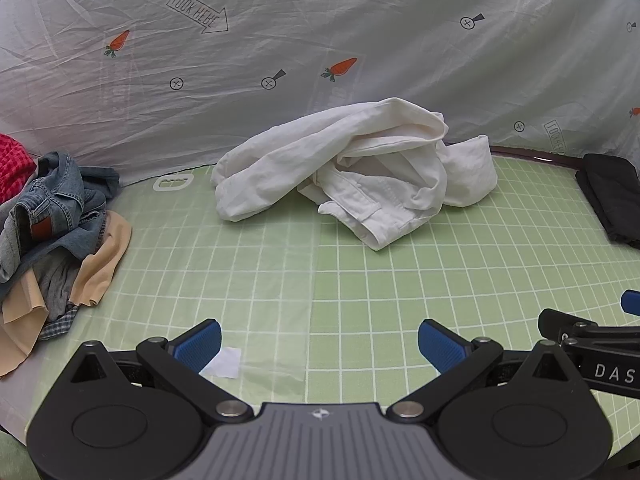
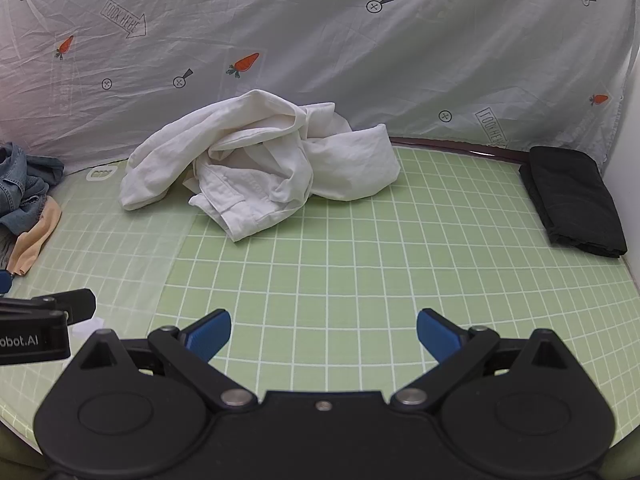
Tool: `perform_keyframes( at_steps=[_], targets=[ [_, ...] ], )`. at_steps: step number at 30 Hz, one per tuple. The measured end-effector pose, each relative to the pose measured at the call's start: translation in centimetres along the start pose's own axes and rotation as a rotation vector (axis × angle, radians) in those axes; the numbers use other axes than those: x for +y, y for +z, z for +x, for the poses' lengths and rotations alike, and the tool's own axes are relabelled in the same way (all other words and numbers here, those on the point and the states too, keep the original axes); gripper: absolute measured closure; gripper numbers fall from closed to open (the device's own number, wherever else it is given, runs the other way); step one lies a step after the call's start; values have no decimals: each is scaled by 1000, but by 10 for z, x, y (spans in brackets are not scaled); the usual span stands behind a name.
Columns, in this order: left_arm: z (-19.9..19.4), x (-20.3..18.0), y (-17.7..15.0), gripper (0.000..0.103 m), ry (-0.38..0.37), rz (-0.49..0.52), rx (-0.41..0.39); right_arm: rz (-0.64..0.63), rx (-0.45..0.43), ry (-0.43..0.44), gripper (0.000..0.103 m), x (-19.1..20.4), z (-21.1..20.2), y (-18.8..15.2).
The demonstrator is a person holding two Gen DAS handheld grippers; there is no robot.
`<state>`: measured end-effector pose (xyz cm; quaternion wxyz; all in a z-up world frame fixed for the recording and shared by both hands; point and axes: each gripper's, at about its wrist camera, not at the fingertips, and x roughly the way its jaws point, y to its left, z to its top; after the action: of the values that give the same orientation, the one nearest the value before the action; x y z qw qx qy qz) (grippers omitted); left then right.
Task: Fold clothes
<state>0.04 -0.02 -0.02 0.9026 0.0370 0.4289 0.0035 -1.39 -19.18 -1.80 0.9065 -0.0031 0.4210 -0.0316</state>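
A crumpled white garment (image 1: 352,168) (image 2: 260,164) lies in a heap at the far middle of the green grid mat (image 1: 320,280) (image 2: 360,264). My left gripper (image 1: 319,346) hovers open over the mat's near side, well short of the garment, with nothing between its blue pads. My right gripper (image 2: 324,336) is also open and empty, beside the left one and equally far from the garment. Part of the right gripper shows at the right edge of the left wrist view, and part of the left gripper at the left edge of the right wrist view.
A pile of unfolded clothes (image 1: 52,232) (image 2: 24,196), denim on top, sits at the mat's left edge. A folded black garment (image 1: 612,200) (image 2: 572,204) lies at the far right. A carrot-print sheet (image 1: 320,40) hangs behind. A small white paper scrap (image 1: 222,362) lies near the left pad.
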Motion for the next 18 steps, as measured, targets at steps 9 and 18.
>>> perform_keyframes(
  at_steps=[9,18],
  targets=[
    [2,-3,-1,0,1,3,1,4,-3,-5,3,1,1,-1],
    [5,-5,-4,0,-3,9,1,4,-7,-7,3,1,2,-3]
  ],
)
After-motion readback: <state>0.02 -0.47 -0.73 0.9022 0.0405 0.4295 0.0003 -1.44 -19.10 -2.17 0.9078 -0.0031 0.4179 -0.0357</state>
